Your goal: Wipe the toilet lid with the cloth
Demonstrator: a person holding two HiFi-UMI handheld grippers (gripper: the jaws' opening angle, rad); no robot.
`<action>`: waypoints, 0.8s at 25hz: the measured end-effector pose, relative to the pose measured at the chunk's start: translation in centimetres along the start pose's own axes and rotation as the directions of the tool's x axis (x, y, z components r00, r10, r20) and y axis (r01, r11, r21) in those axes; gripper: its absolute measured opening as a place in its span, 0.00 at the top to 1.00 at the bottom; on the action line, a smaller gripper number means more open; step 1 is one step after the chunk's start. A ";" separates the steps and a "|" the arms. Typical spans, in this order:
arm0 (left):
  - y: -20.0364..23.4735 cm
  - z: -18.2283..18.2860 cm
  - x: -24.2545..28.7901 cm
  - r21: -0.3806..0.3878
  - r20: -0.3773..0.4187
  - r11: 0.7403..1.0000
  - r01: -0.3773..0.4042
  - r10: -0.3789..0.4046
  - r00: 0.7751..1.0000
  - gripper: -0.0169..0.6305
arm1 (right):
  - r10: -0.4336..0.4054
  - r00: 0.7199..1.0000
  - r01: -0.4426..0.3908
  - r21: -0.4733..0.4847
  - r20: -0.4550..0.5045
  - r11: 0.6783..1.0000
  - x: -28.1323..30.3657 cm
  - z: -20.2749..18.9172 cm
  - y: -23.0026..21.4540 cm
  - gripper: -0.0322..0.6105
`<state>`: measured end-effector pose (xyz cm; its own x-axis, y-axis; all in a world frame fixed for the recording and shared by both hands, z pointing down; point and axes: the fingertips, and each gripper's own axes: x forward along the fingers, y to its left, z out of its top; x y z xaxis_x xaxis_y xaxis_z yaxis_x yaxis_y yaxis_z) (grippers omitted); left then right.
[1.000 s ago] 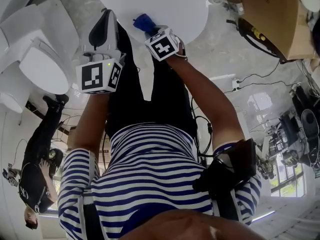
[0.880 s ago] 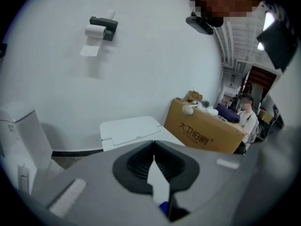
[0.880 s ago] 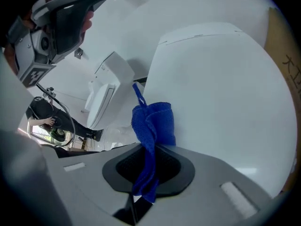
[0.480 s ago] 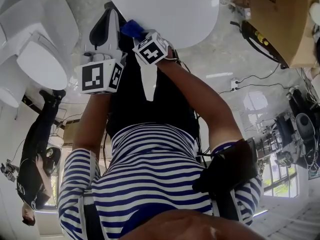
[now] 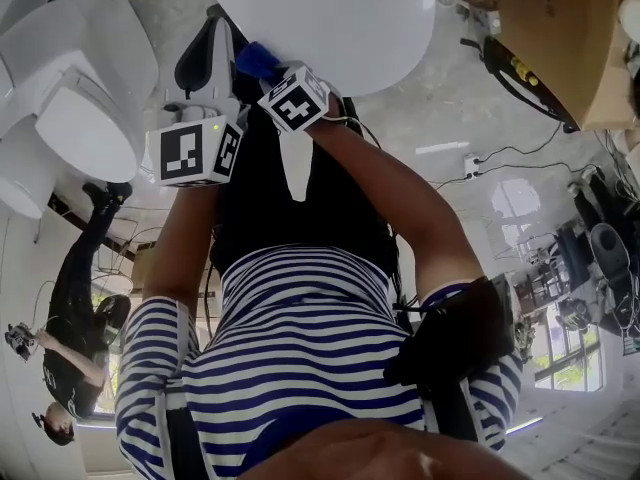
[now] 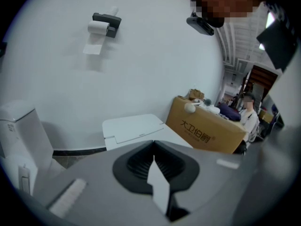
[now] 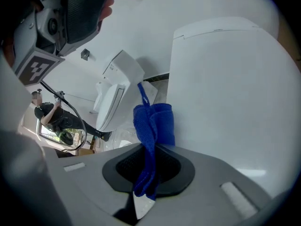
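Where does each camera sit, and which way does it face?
Left gripper view: rides on the left gripper, jaws shut and empty, facing the wall, paper holder and cardboard box.
Right gripper view: rides on the right gripper, jaws shut on the cloth, facing the toilet lid; the left gripper shows top left.
Head view: on the person's head, looking down over the striped shirt and both grippers.
Shared: head and right gripper views both show cloth and lid.

Cardboard box (image 6: 207,128), wall toilet roll (image 6: 99,27), bystander (image 5: 75,288)
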<state>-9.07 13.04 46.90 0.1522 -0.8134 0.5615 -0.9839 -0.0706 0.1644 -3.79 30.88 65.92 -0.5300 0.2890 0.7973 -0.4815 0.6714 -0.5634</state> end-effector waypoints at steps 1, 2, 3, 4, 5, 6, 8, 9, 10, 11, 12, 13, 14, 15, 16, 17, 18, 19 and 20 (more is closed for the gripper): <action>-0.4 0.3 -0.2 0.001 0.000 1.000 0.003 -0.003 1.000 0.97 | -0.004 1.000 0.004 0.001 0.004 1.000 -0.7 0.0 0.2 0.87; -0.9 0.6 -0.4 0.002 0.003 1.000 0.008 -0.008 1.000 0.97 | -0.009 1.000 0.009 0.002 0.009 1.000 -1.5 -0.1 0.3 0.87; -1.7 1.1 -0.4 0.002 0.009 1.000 0.017 -0.017 1.000 0.97 | -0.018 1.000 0.018 0.002 0.015 1.000 -2.4 -0.1 0.2 0.87; -2.6 1.6 -0.2 0.005 0.018 0.999 0.032 -0.033 0.999 0.97 | -0.031 0.999 0.031 0.004 0.024 1.000 -3.4 -0.2 -0.2 0.87; -3.8 2.2 0.1 0.011 0.028 0.999 0.051 -0.051 0.998 0.97 | -0.047 0.998 0.047 0.007 0.033 0.999 -4.6 -0.2 -0.8 0.87; -5.0 2.8 0.4 0.019 0.035 0.997 0.069 -0.069 0.997 0.97 | -0.060 0.997 0.060 0.011 0.041 0.998 -5.8 -0.5 -1.3 0.87; -7.5 3.8 0.4 0.036 0.036 0.994 0.100 -0.101 0.994 0.97 | -0.080 0.996 0.078 0.027 0.049 0.997 -8.3 -1.5 -1.9 0.87; -8.7 4.2 0.4 0.044 0.037 0.992 0.117 -0.118 0.992 0.97 | -0.091 0.994 0.089 0.039 0.054 0.995 -9.5 -2.1 -2.4 0.87; -9.7 4.7 0.6 0.051 0.040 0.990 0.135 -0.137 0.990 0.97 | -0.109 0.992 0.105 0.053 0.062 0.993 -10.7 -2.5 -3.1 0.87; -10.7 5.3 1.0 0.057 0.046 0.987 0.152 -0.155 0.987 0.97 | -0.129 0.989 0.125 0.067 0.073 0.990 -11.9 -2.8 -4.0 0.87; -11.8 5.8 1.3 0.063 0.051 0.984 0.166 -0.170 0.984 0.97 | -0.149 0.985 0.143 0.082 0.082 0.986 -13.1 -3.3 -5.2 0.87; -13.0 6.2 1.6 0.069 0.053 0.982 0.178 -0.182 0.982 0.97 | -0.167 0.982 0.158 0.099 0.089 0.983 -14.3 -4.0 -6.3 0.87; -14.2 6.4 1.9 0.075 0.053 0.979 0.188 -0.192 0.980 0.97 | -0.183 0.979 0.172 0.116 0.093 0.978 -15.5 -4.9 -7.7 0.87; -15.4 6.5 2.3 0.081 0.052 0.977 0.199 -0.203 0.978 0.97 | -0.202 0.975 0.188 0.137 0.096 0.973 -16.7 -5.9 -9.1 0.87; -16.4 6.5 2.7 0.089 0.048 0.974 0.209 -0.214 0.976 0.97 | -0.224 0.970 0.207 0.160 0.099 0.965 -17.8 -6.8 -10.7 0.87; -17.3 6.5 3.1 0.097 0.043 0.971 0.219 -0.224 0.974 0.97 | -0.247 0.964 0.225 0.184 0.102 0.957 -18.8 -7.5 -12.1 0.87; -18.0 6.3 3.3 0.105 0.035 0.968 0.229 -0.233 0.972 0.97 | -0.268 0.958 0.242 0.207 0.106 0.948 -19.6 -8.1 -13.4 0.87; -18.7 6.1 3.4 0.112 0.026 0.965 0.237 -0.241 0.970 0.97 | -0.285 0.952 0.256 0.228 0.108 0.940 -20.3 -8.7 -14.5 0.87; -19.3 5.8 3.5 0.117 0.015 0.963 0.245 -0.248 0.969 0.97 | -0.300 0.948 0.267 0.245 0.108 0.932 -21.0 -9.3 -15.5 0.87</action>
<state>9.90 8.19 40.94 0.3900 -0.7792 0.4906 -0.9208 -0.3344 0.2008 21.28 20.79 59.94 -0.4329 -0.0012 0.9014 -0.7612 0.5361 -0.3648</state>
